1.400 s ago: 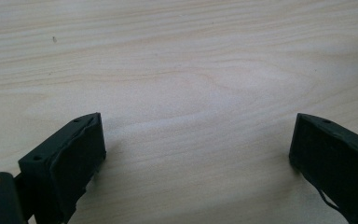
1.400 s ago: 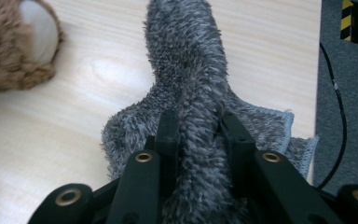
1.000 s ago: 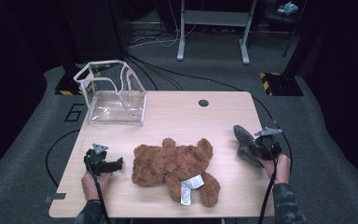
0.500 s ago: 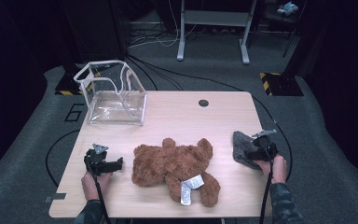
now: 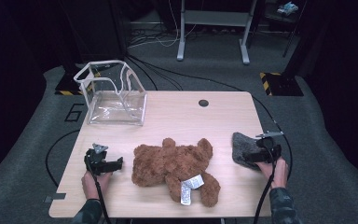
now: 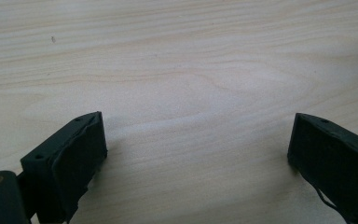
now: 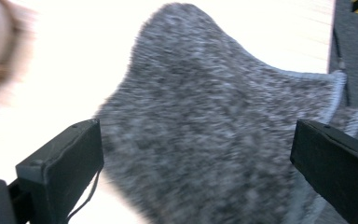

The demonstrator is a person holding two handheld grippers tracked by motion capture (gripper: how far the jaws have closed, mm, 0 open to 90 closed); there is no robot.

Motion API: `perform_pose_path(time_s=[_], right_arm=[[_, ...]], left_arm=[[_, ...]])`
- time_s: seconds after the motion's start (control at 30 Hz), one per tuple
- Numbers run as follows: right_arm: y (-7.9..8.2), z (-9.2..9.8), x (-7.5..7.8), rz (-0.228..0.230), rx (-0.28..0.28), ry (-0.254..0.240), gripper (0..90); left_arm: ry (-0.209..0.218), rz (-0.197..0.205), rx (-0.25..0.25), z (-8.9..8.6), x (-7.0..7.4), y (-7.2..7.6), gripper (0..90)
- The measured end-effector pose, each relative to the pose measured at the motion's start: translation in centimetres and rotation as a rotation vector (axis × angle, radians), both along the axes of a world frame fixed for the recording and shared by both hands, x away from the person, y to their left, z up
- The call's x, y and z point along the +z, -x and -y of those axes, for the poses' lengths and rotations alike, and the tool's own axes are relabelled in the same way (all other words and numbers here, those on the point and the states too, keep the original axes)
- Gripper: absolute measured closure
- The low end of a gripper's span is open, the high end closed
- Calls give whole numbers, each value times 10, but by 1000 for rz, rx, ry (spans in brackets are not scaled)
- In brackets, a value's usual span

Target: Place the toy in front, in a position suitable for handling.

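At the near left edge of the pale wooden worktop [image 5: 177, 116], a person's left hand rests with the left gripper [image 5: 117, 163], its jaws wide apart over bare wood and holding nothing. At the near right edge, the right gripper [image 5: 248, 157] sits over a grey felt cloth [image 5: 242, 148]; its jaws have just been opening and now stand wide, the cloth lying between them but not pinched. The cloth sits close to the worktop's right edge. Between the two hands lies a brown teddy bear [image 5: 175, 165], a white tag at its leg. Farther back on the left stands a clear plastic bag [image 5: 114, 95]. Being so near the edge, the loose cloth could slide off if the open jaws drag across it.
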State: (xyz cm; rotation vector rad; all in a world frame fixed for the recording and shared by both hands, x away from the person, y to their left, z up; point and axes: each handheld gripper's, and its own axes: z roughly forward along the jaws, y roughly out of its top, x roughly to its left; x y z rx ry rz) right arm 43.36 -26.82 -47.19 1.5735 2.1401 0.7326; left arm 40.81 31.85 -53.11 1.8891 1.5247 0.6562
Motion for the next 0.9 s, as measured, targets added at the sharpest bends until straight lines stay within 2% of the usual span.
perform_pose_path(time_s=[0.1, 0.23, 0.4, 0.43, 0.47, 0.53, 0.57, 0.6, 0.63, 0.67, 0.7, 0.73, 0.83, 0.9], right_arm=[[7, -3, 3, 13, 22, -25, 16], [20, -12, 6, 25, 30, -56, 5], [27, -20, 5, 33, 62, -80, 0], [32, -25, 4, 32, 79, -102, 0], [34, -27, 4, 30, 81, -111, 0], [37, -29, 3, 36, 109, -120, 0], [37, -29, 3, 36, 109, -120, 0], [42, -31, 3, 56, 112, -132, 0], [44, -33, 3, 56, 111, -144, 0], [45, -34, 3, 62, 115, -138, 0], [47, -36, 4, 74, 119, -139, 0], [47, -36, 4, 74, 119, -139, 0], [52, -44, 7, 84, 131, -138, 0], [54, -48, 10, 96, 138, -139, 0]], left_arm=[[-2, -4, 0, 0, 0, 0, 42], [-1, -2, 34, 3, 0, 0, 43], [0, -17, 20, 3, 1, 0, 36], [35, -31, 14, 3, 4, 2, 7], [52, -28, 12, 3, 5, 4, 1], [82, -29, 6, 2, 10, 7, 0], [82, -29, 6, 2, 10, 7, 0], [93, -37, 5, 3, 16, 10, 0], [96, -37, -1, 3, 19, 12, 0], [96, -37, -1, 3, 19, 12, 0], [98, -42, -13, 5, 27, 16, 0], [98, -42, -13, 5, 27, 16, 0], [96, -29, -35, 11, 43, 22, 0], [97, -26, -38, 12, 48, 23, 0]])
